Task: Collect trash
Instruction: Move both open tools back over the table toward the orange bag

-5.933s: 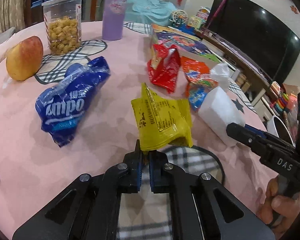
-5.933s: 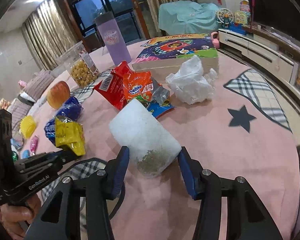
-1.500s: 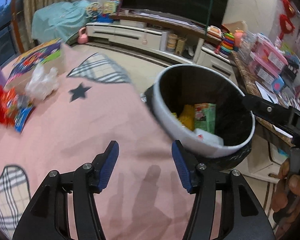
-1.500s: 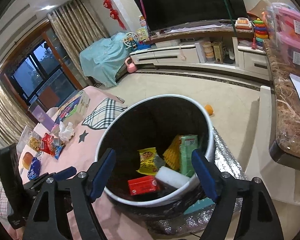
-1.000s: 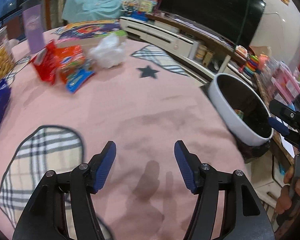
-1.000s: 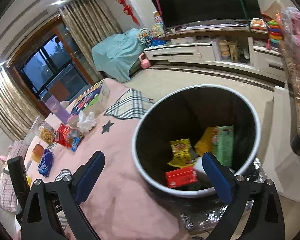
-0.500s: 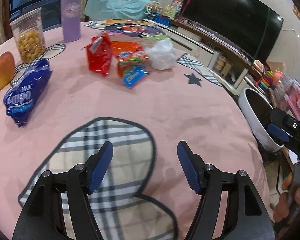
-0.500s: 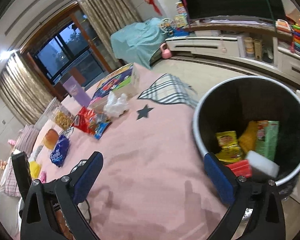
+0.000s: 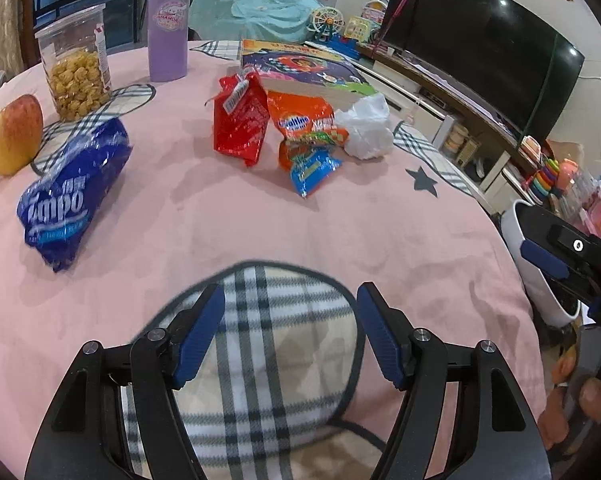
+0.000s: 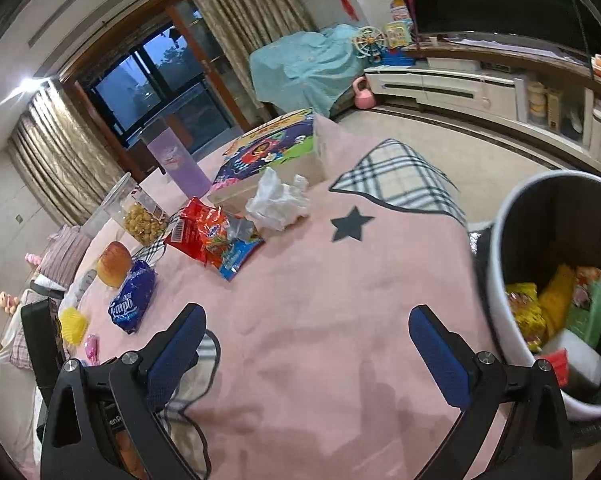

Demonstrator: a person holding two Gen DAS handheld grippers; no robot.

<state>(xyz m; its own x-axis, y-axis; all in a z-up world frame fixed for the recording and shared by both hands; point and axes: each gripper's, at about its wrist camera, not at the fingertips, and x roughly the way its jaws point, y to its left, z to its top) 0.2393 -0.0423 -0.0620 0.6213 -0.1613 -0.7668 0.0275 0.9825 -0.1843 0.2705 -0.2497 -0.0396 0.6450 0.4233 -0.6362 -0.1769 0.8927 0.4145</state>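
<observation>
My left gripper (image 9: 290, 304) is open and empty above the pink tablecloth's plaid patch. My right gripper (image 10: 306, 328) is open and empty above the table's edge, next to the white trash bin (image 10: 500, 280), which holds several wrappers and a white foam block (image 10: 580, 356). On the table lie a red wrapper (image 9: 240, 120), an orange wrapper (image 9: 304, 120), a small blue wrapper (image 9: 312, 168), a crumpled white tissue (image 9: 366, 128) and a blue Tempo pack (image 9: 72, 196). The bin also shows in the left wrist view (image 9: 520, 240).
An apple (image 9: 14, 134), a jar of snacks (image 9: 76, 64), a purple tumbler (image 9: 168, 20) and a colourful box (image 9: 300, 66) stand at the back of the table (image 9: 260, 220). A TV and low cabinet lie beyond. A yellow object (image 10: 73, 326) sits at the table's left.
The yellow wrapper and white foam block left the grippers and now lie in the bin. Both grippers opened and swung back from the bin toward the table.
</observation>
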